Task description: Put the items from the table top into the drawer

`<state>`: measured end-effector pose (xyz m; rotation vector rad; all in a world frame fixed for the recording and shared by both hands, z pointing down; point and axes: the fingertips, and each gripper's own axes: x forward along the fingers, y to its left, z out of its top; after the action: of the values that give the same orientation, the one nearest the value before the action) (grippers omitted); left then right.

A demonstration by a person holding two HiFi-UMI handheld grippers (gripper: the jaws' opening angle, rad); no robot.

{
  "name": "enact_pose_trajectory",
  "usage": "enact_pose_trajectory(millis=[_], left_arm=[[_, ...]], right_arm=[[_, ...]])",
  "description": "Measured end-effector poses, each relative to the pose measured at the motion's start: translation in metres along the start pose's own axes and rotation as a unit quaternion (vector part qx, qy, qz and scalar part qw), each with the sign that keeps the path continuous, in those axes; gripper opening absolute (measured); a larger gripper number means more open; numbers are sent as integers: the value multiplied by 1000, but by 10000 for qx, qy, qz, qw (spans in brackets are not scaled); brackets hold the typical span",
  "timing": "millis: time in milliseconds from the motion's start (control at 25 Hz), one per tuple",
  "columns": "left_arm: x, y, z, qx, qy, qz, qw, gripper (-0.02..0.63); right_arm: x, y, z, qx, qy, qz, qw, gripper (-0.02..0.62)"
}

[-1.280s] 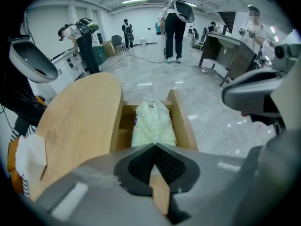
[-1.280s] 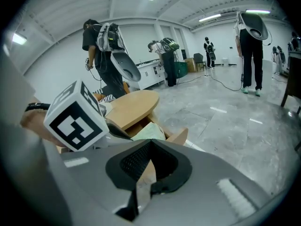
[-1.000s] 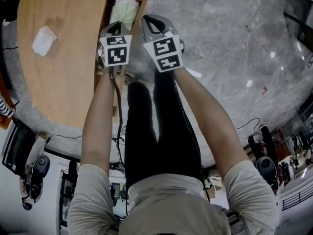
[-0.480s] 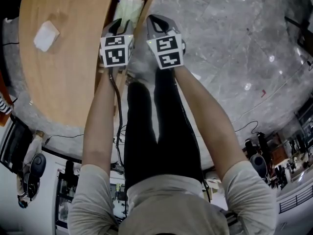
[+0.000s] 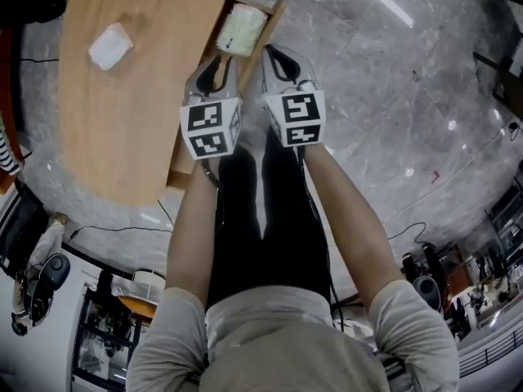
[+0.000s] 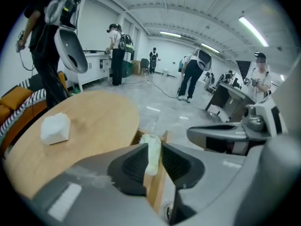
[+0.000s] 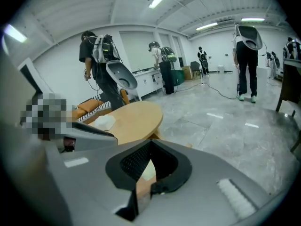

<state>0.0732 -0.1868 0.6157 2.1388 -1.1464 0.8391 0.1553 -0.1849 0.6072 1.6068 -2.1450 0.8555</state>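
Head view: between items. Lying in open drawer (image 5: 276, 15), top centre: pale packet (image 5: 242, 31). Waiting on counter (image 5: 139, 129), upper left: white block (image 5: 110, 46). Left gripper (image 6: 155, 150) jaws just opened, nothing between; right gripper (image 7: 150, 142) closed, empty. Next, probably: reach left, straddle block, close.

L claw (image 5: 219, 59), jaws just opening, empty, beside R claw (image 5: 271, 53) near drawer (image 5: 274, 19) w/ pale pouch (image 5: 241, 31); white pack (image 5: 110, 46) on table (image 5: 135, 129).

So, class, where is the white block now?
The white block lies upper left in the head view, on the wooden table, left of the open drawer.
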Motion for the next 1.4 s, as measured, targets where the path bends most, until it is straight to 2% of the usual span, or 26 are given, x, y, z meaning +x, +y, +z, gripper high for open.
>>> enact_pose_trajectory(millis=[40,120,320,480,600,800,1040,1240,1400], left_arm=[[-14,0,6,-38,-113,52,9999,107],[-44,1,19,-72,-334,149,9993,20],[-138,-4,46,-195,-623,330,9973,20],[-204,-14,96,-233,-1225,396,9914,20],[-255,-24,130,-123,-1636,401,9856,20],[-320,-26,162,-5,-2057,393,9778,20],[-391,-15,193,-132,-2618,409,9641,20],[-442,-23,250,82,-3250,229,9454,20],[-471,-34,274,94,-3467,-42,9379,20]], right_arm=[[-8,9,9,-56,-79,35,9999,7],[-27,27,27,-100,-226,72,9997,8],[-93,89,85,-217,-594,261,9977,7],[-137,128,154,-551,-1258,474,9894,7],[-173,153,203,-912,-1588,358,9824,6],[-225,196,263,-1306,-2028,250,9702,6],[-281,236,294,-1436,-2233,41,9641,6],[-324,253,339,-1645,-2631,-169,9505,6],[-348,265,369,-1799,-3007,-204,9364,6]])
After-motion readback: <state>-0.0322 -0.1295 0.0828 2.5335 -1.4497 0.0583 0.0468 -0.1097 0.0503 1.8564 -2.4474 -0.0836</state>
